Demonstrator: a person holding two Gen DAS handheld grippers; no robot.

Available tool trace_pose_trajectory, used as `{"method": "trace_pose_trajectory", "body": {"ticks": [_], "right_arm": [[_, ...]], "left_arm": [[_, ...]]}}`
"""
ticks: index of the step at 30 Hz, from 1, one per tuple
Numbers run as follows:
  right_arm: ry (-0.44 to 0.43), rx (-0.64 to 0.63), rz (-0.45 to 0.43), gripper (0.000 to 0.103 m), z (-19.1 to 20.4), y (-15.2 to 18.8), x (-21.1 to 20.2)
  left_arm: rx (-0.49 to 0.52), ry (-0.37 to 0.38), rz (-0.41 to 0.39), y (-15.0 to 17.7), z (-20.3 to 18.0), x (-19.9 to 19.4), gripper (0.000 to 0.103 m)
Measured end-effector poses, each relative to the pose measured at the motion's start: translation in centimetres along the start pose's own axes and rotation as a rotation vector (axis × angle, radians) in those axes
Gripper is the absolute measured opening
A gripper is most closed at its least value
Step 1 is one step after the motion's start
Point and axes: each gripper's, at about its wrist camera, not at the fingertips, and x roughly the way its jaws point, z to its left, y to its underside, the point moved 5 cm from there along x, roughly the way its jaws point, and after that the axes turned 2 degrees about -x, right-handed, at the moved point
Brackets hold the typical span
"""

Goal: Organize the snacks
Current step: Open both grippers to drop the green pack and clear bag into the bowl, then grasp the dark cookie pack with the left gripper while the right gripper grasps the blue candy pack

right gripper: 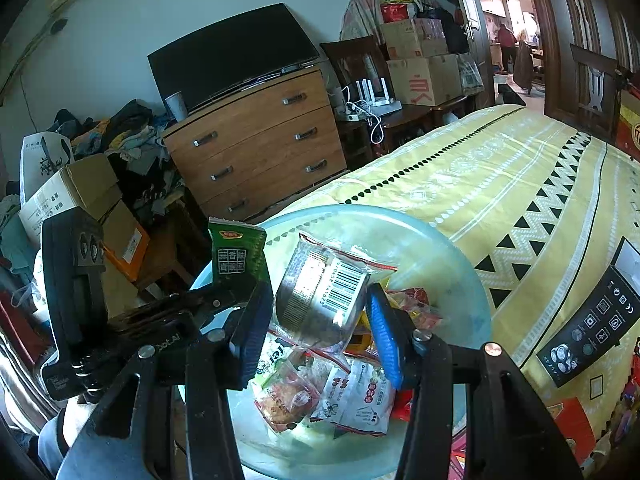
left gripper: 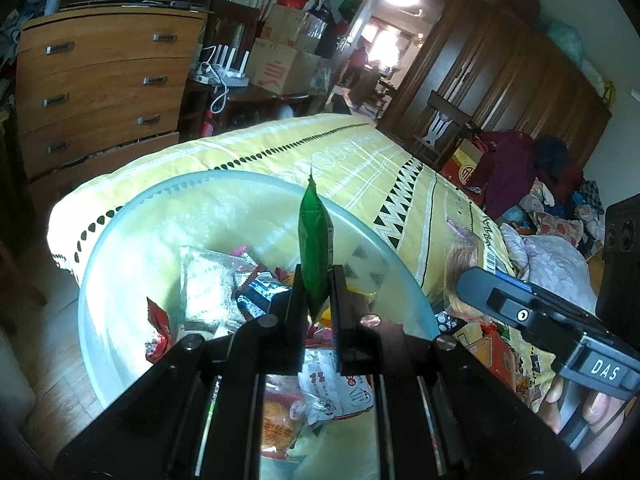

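Cluttered bedroom surroundings frame the work: a wooden chest of drawers [right gripper: 256, 140] with a dark flat screen [right gripper: 232, 52] on top, stacked cardboard boxes [right gripper: 424, 64], and a bed under a yellow patterned bedspread [left gripper: 360, 168]. On the near corner of that bedspread sits a large translucent pale-blue plastic bowl [left gripper: 120, 240], already holding a loose heap of wrapped snacks [right gripper: 340, 392], among them white, red and orange packets. The left gripper [left gripper: 316, 280] is pinched tight on a slim green foil snack packet [left gripper: 314, 240], which stands upright between its black fingers above the bowl's contents. The right gripper [right gripper: 320, 320], with its blue pads partly apart, holds a clear plastic bag with a barcode label [right gripper: 320, 292], also over the bowl; both pads appear to press the bag's sides. Judging by the heap, a good share of the sorting looks done, and these two packets seem poised to join it. More remains, though: a few colourful packets [left gripper: 492, 344] lie on the bedspread just beside the bowl's right rim, and a black box with printed icons [right gripper: 592, 320] rests farther right, though whether it belongs with the snacks is unclear.
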Motion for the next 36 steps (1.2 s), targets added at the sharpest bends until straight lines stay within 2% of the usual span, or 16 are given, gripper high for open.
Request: {"method": "trace_pose_trajectory", "body": {"ticks": [8, 10, 15, 16, 18, 19, 20, 23, 27, 31, 34, 36], "right_arm": [[-0.006, 0.008, 0.005, 0.053, -0.2, 0.0, 0.4], [-0.007, 0.009, 0.006, 0.053, -0.2, 0.0, 0.4], [-0.004, 0.011, 0.008, 0.054, -0.1, 0.1, 0.5], [-0.004, 0.009, 0.013, 0.054, -0.1, 0.1, 0.6], [-0.004, 0.005, 0.018, 0.059, 0.1, 0.2, 0.7], [-0.001, 0.005, 0.015, 0.068, 0.1, 0.2, 0.7], [0.003, 0.006, 0.010, 0.072, 0.1, 0.3, 0.6], [0.015, 0.010, 0.010, 0.079, 0.0, 0.4, 0.6], [0.041, -0.010, -0.008, 0.079, 0.1, 0.9, -0.2], [0.123, -0.067, -0.127, 0.079, 0.2, 2.8, -4.5], [0.198, -0.074, -0.203, 0.089, -0.4, 7.5, -9.3], [0.250, -0.043, -0.178, 0.089, -2.1, 12.4, -11.7]], "left_arm": [[-0.004, -0.007, 0.019, 0.2, 0.2, 0.4, 0.014], [-0.002, -0.012, 0.020, 0.2, 0.2, 0.5, 0.022], [0.007, -0.026, 0.009, 0.4, 0.0, 0.4, 0.061], [0.006, -0.027, 0.006, 0.4, 0.1, 0.4, 0.065], [0.008, -0.036, -0.002, 0.5, 0.1, 0.4, 0.078], [0.009, -0.042, -0.005, 0.5, 0.1, 0.4, 0.080], [0.008, -0.046, -0.005, 0.4, 0.1, 0.4, 0.083], [-0.008, -0.047, 0.003, 0.6, 0.4, 0.6, 0.084], [-0.035, -0.043, 0.007, 0.8, 0.5, 0.5, 0.084], [0.028, -0.013, -0.036, 0.9, -1.6, -1.0, 0.084], [0.153, 0.054, -0.048, 2.3, -5.7, -2.1, 0.085], [0.226, 0.133, -0.018, 3.8, -9.0, -2.4, 0.085]]}}
